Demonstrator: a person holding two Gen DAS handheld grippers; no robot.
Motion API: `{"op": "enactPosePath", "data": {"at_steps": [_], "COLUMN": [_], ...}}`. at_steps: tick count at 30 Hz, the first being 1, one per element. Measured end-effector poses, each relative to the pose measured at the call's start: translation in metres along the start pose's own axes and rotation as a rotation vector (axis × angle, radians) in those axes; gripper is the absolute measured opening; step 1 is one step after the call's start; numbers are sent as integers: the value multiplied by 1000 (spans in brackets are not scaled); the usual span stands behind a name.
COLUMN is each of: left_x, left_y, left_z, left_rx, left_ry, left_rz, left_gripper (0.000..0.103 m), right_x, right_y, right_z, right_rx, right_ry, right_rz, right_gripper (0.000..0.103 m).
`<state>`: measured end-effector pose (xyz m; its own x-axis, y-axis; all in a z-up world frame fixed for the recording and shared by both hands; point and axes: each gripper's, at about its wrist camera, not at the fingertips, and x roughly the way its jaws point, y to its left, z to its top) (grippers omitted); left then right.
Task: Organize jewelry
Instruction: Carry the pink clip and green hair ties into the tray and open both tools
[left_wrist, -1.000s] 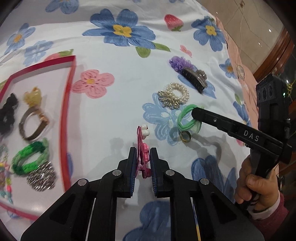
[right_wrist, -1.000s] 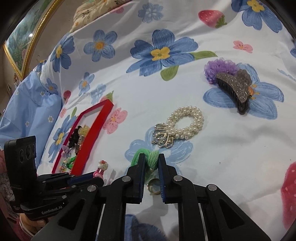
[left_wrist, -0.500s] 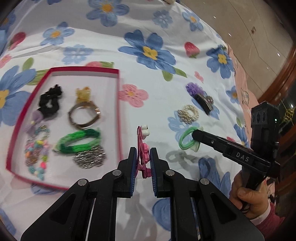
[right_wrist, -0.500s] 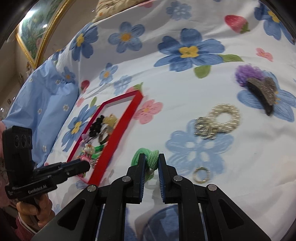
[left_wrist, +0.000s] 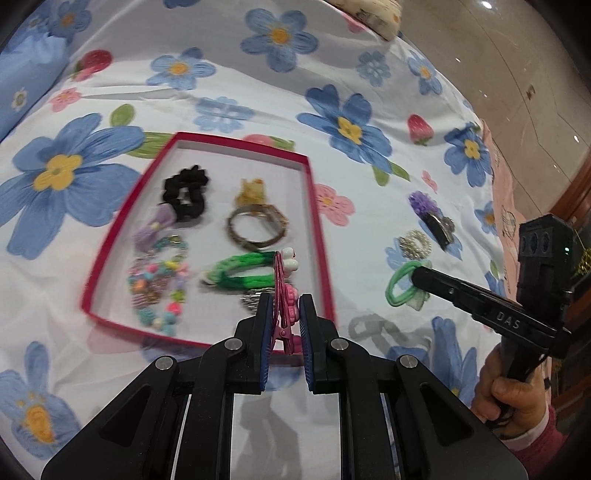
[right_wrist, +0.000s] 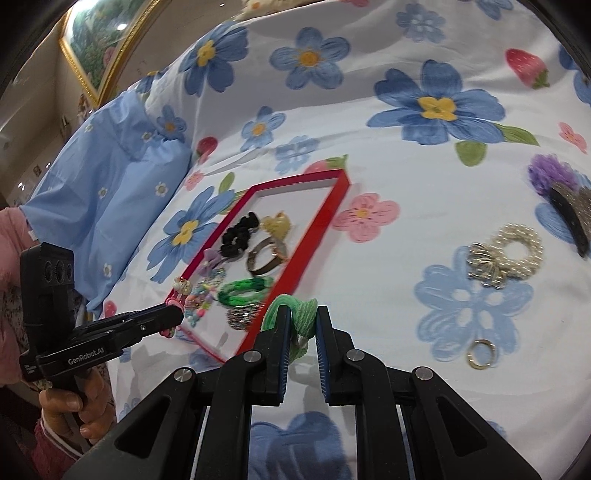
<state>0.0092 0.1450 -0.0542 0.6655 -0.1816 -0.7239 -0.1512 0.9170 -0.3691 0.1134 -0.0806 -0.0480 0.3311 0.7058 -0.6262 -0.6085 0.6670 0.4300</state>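
Note:
My left gripper (left_wrist: 283, 310) is shut on a pink hair clip (left_wrist: 282, 291) and holds it above the near right corner of the red tray (left_wrist: 317, 236). The tray holds a black scrunchie (left_wrist: 184, 194), a bronze bangle (left_wrist: 256, 227), a green braided band (left_wrist: 240, 275), a beaded bracelet (left_wrist: 159, 291) and more. My right gripper (right_wrist: 299, 317) is shut on a green hair tie (right_wrist: 301, 308), lifted off the cloth to the right of the tray (right_wrist: 317, 229). It also shows in the left wrist view (left_wrist: 415, 278).
On the flowered sheet (right_wrist: 388, 177) to the right lie a pearl bracelet (right_wrist: 517, 251), a gold ring (right_wrist: 480, 352) and a purple and black claw clip (right_wrist: 565, 199). A blue pillow (right_wrist: 110, 173) lies at the far left. Floor shows beyond the bed's right edge (left_wrist: 517, 74).
Both grippers have lifted their items off the sheet and moved left toward the tray. The gold ring that lay by the green hair tie stays behind on the sheet.

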Motion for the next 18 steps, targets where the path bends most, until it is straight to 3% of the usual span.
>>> {"op": "enactPosePath", "data": {"at_steps": [18], "left_x": [-13], "left_y": [52], "left_z": [2], "left_rx": [-77], "left_ry": [-20], "left_rz": [61], "left_gripper": [13], "right_x": [39], "right_y": [52], "right_z": [8], "right_rx": [-82], "right_ry": [56], "right_rz": [53], "right_gripper": [13]}}
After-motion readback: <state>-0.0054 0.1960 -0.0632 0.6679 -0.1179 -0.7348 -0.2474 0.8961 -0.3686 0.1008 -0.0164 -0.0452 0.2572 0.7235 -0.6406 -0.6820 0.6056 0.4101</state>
